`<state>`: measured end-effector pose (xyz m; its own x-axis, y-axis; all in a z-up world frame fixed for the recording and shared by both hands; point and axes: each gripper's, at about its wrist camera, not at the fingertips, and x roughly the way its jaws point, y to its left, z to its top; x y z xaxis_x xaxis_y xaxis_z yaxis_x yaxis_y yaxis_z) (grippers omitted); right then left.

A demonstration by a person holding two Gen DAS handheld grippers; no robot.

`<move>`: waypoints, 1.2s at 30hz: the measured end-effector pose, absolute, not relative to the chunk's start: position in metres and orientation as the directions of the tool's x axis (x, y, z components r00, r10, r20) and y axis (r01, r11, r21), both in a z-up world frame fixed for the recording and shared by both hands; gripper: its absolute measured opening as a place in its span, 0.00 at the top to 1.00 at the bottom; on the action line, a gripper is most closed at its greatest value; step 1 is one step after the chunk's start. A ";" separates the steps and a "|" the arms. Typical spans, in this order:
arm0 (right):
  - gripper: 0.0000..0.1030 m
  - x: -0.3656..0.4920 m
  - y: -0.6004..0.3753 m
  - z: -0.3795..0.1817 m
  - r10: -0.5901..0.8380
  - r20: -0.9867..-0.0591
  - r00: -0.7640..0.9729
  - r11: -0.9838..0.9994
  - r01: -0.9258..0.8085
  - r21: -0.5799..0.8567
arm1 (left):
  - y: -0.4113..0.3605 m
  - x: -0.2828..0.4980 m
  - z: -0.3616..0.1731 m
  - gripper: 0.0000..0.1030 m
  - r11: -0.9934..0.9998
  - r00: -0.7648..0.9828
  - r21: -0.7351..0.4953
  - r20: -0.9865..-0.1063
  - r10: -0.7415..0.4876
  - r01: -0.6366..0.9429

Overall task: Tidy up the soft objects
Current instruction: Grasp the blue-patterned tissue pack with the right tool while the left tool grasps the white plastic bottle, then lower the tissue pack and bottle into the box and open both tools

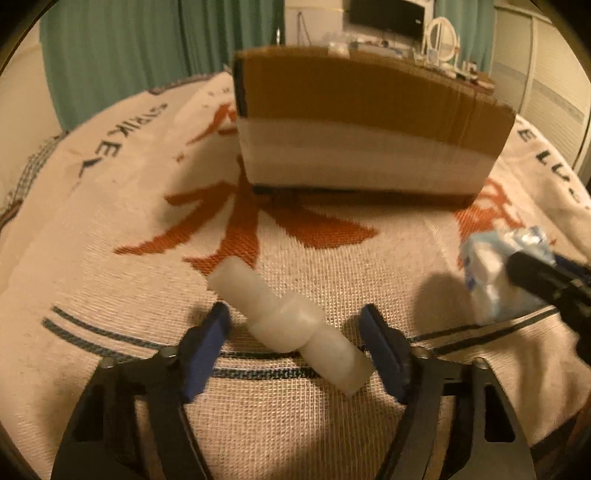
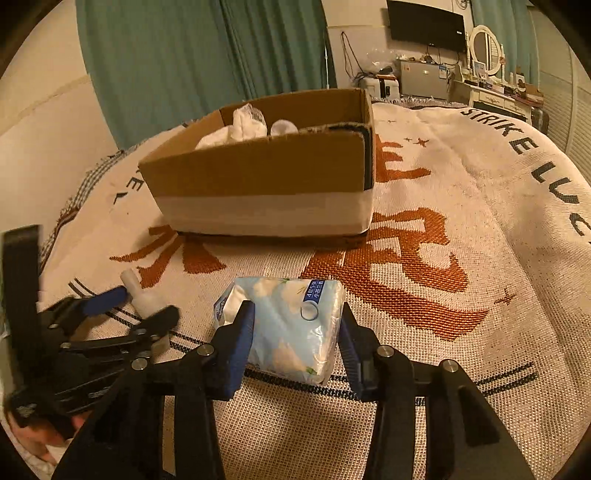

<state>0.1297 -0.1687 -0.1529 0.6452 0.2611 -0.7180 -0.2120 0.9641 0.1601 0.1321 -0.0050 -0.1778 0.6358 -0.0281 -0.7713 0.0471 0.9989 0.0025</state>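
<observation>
A white foam piece (image 1: 291,325) lies on the woven blanket (image 1: 332,258) between the fingers of my left gripper (image 1: 295,314), which is open around it; gaps show on both sides. It also shows in the right wrist view (image 2: 142,295). My right gripper (image 2: 297,314) is shut on a light blue tissue pack (image 2: 291,325) and holds it just above the blanket. The pack also shows in the left wrist view (image 1: 495,273). A cardboard box (image 2: 266,177) stands behind, holding white soft items (image 2: 243,127).
The blanket with orange characters and dark lettering covers the whole surface. Green curtains (image 2: 207,55) hang behind the box. A TV (image 2: 428,26), a mirror and cluttered furniture stand far back right.
</observation>
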 end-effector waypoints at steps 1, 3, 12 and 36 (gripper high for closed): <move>0.58 0.130 -0.168 -0.153 0.259 -0.719 0.645 0.964 -0.212 0.158 | -0.005 0.131 -0.178 0.45 0.999 0.641 -0.001 -0.767 -0.036 0.055; 0.58 0.130 -0.166 -0.155 0.256 -0.722 0.643 0.965 -0.213 0.153 | -0.006 0.129 -0.176 0.58 0.997 0.647 -0.007 -0.761 -0.054 0.075; 0.58 0.121 -0.165 -0.151 0.244 -0.714 0.656 0.968 -0.207 0.141 | -0.010 0.104 -0.153 0.70 0.992 0.686 -0.009 -0.722 -0.095 0.128; 0.58 0.083 -0.178 -0.026 0.224 -0.535 0.815 0.973 -0.222 0.069 | -0.039 0.076 -0.025 0.70 0.954 0.808 0.021 -0.536 -0.243 0.300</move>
<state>0.0828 -0.1784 -0.0258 0.8150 0.2239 -0.5345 -0.2220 0.9726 0.0689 0.0764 -0.0386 -0.0247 0.8084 -0.2430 -0.5361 0.3003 0.9536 0.0206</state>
